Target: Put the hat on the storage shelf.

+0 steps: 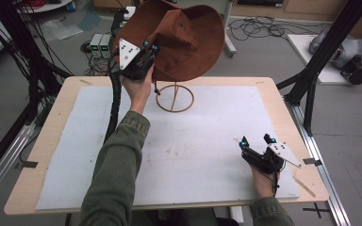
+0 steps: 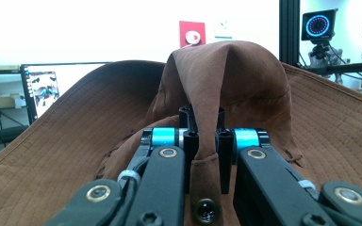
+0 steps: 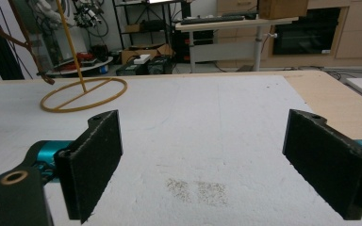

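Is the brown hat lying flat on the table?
No, the left gripper holds the brown hat up in the air above the yellow stand.

My left gripper (image 1: 150, 47) pinches the brown wide-brimmed fabric hat (image 1: 179, 37) above the yellow wire ring stand (image 1: 175, 98); my right gripper (image 1: 257, 140) rests open on the white mat (image 1: 202, 146).

Matt brown suede-like cloth hat (image 1: 179, 40), stitched brim; thin wooden-looking stand (image 1: 175, 98)
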Motion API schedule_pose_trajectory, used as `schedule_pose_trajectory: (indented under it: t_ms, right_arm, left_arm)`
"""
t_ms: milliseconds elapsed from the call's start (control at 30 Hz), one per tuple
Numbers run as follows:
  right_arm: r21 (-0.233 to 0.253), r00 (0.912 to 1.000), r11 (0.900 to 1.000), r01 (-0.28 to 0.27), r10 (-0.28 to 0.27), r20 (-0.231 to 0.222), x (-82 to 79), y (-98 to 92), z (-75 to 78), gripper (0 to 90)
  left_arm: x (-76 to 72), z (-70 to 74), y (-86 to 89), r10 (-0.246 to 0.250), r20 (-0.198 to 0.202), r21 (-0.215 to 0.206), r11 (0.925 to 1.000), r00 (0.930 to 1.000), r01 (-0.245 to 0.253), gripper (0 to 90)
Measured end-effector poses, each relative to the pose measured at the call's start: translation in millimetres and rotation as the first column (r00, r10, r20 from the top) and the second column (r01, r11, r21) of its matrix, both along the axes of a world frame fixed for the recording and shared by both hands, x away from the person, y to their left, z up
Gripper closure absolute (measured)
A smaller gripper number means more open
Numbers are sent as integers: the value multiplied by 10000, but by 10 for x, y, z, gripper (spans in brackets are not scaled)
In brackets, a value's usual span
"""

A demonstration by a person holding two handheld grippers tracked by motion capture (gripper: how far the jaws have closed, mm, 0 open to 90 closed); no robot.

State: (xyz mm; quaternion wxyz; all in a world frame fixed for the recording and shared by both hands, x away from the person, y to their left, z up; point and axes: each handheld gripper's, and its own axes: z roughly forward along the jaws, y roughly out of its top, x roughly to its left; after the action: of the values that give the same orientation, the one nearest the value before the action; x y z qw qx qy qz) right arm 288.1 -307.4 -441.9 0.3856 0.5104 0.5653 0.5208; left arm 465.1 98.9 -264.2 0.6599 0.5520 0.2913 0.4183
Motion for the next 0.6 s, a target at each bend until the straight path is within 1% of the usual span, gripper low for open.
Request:
schedule_pose_trajectory:
  t_ms: [67,133,200,300,333,367,433,533,567,600]
  right_arm:
    - [-18,10000,10000,-16,16,-25,-3,-6,1,117]
    - [0,10000,10000,-33,33,-12,-3,-9,-1,117]
    - [-16,10000,10000,-55,55,-37,-7,-13,2,117]
    - [-5,10000,10000,-89,89,-30,-9,-15,3,117]
    - [0,10000,10000,-93,93,-32,-10,-14,3,117]
    - [-11,9999,9999,-100,100,-19,-9,-13,2,117]
    - [-36,9999,9999,-112,111,-24,-8,-10,2,118]
    - [-25,9999,9999,-129,129,-37,-8,-6,1,117]
    - [-37,9999,9999,-135,135,-71,-12,-3,1,117]
    - [-37,9999,9999,-135,135,-71,-12,-3,1,117]
  left_arm:
    - [32,44,-46,-80,15,73,9999,10000,80,867]
    - [43,53,-73,-101,35,93,9999,9999,101,866]
    - [55,41,-97,-128,11,97,9999,9999,128,866]
    - [83,3,-117,-140,-164,159,9998,9998,143,866]
    - [83,3,-117,-140,-164,159,9998,9998,143,867]
    - [99,-18,-123,-117,-266,260,9996,9996,124,866]
    - [109,-35,-130,-147,-364,284,9995,9992,157,866]
    - [117,-46,-136,-193,-435,409,9989,9989,211,866]
    - [125,-65,-143,-216,-515,498,9985,9984,242,865]
    - [125,-65,-143,-216,-515,498,9985,9984,242,865]
